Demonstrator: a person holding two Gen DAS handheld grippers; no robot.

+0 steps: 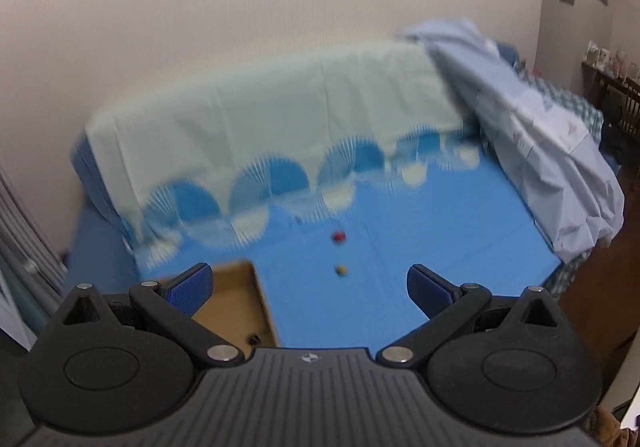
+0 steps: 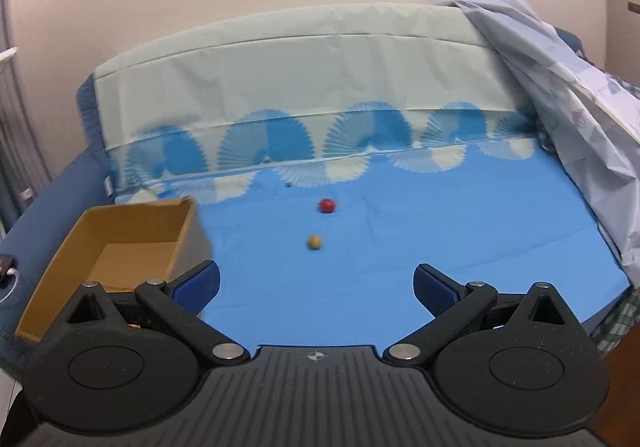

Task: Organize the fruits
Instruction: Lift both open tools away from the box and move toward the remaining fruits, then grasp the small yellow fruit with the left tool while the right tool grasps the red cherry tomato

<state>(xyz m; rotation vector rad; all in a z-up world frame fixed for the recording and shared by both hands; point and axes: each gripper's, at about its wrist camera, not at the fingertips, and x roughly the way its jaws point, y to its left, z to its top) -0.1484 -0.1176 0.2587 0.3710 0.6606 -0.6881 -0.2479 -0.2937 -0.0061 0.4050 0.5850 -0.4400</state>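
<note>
A small red fruit (image 2: 327,205) and a small yellow fruit (image 2: 314,242) lie apart on the blue sheet (image 2: 440,231). Both show in the left wrist view too, the red fruit (image 1: 339,236) beyond the yellow fruit (image 1: 341,269). An open cardboard box (image 2: 120,243) stands at the left of the sheet; its inside corner shows in the left wrist view (image 1: 236,303). My left gripper (image 1: 310,283) is open and empty, high above the sheet. My right gripper (image 2: 316,283) is open and empty, well short of the fruits.
A pale cloth with blue fan patterns (image 2: 300,87) covers the sofa back behind the sheet. A crumpled pale blue sheet (image 2: 560,87) is heaped at the right. A tiny dark object (image 2: 287,185) lies near the backrest. Wooden floor (image 1: 592,287) is at the right.
</note>
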